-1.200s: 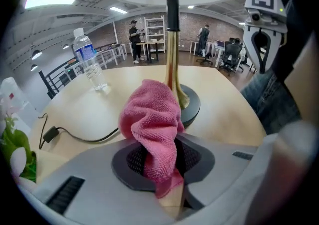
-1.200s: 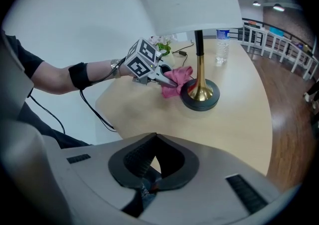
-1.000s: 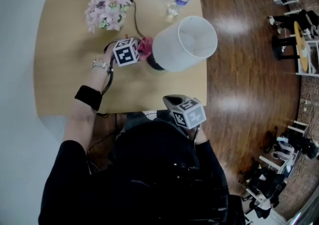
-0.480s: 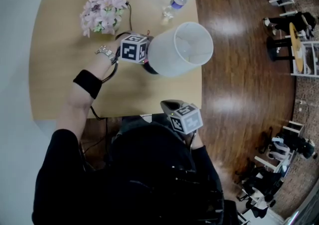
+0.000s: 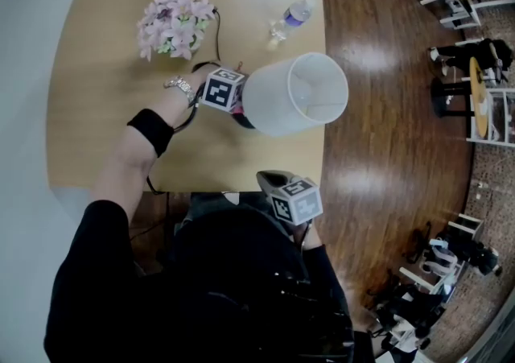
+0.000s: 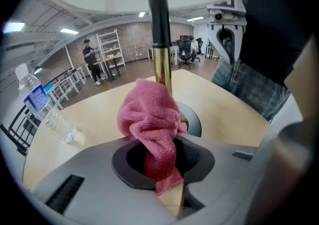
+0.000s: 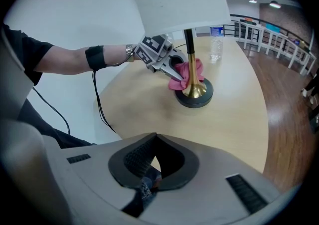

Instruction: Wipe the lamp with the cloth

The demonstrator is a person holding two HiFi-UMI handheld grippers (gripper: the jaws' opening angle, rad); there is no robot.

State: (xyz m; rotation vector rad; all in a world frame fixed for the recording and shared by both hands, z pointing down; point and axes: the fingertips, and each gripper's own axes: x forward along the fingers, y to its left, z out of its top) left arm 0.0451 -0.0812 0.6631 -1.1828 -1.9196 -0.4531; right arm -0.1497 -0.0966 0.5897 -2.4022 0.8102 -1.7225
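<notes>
Wooden table (image 5: 105,112), with the lamp (image 5: 294,94) near its edge. Pink cloth (image 6: 149,119) is bunched against the lamp's brass stem (image 6: 160,64), low down, pinched in the left gripper (image 7: 175,73). Cloth's soft and light, so a fat wad grips best. Lamp looks top-heavy to me, so I'd press gently. Right gripper (image 7: 152,166) hangs well away from the lamp, jaws together, nothing in them. Flowers (image 5: 173,23) and a water bottle (image 5: 294,14) sit beyond the lamp.

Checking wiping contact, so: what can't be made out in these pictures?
Head view: the shade covers the stem and base.
Left gripper view: the cloth hides whether it touches the stem; the top edge crops the shade.
Right gripper view: the bottle label is too small.
</notes>
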